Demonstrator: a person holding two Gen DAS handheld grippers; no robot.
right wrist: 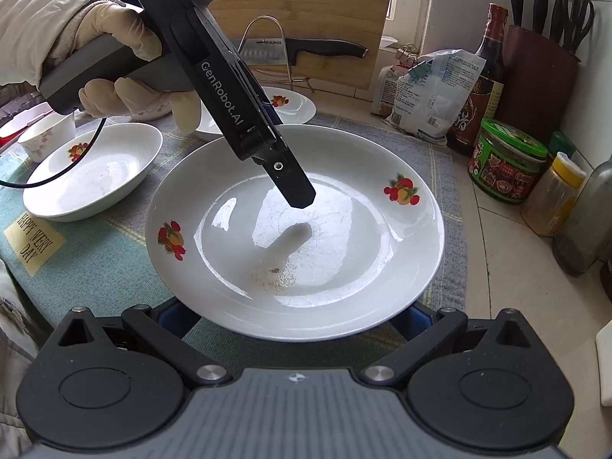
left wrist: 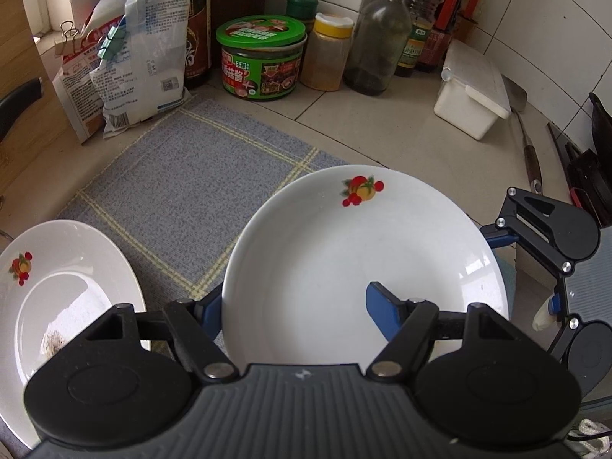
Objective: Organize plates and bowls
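Partly, the plate (right wrist: 344, 267) hides the right gripper (right wrist: 294, 317). Both blue fingers (right wrist: 176, 317) slip under its near rim, so their tips are unseen, but the claw is spread wide.

The left gripper (left wrist: 292, 298) is half spread astride the opposite rim. One finger lies over the well, the other is cut off behind the edge, and it pinches nothing.

Whether the plate rests on the grey checked mat (left wrist: 183, 191) is unclear. It is white, deep and glossy, with two fruit motifs and brownish specks in the well.

The left gripper's body reads "GenRobot.AI", the cleaver (right wrist: 302, 49) "SUPOR", and a yellow label (right wrist: 34, 237) "HAPPY VERY DAY". The green jar's (left wrist: 262, 57) print is unreadable.
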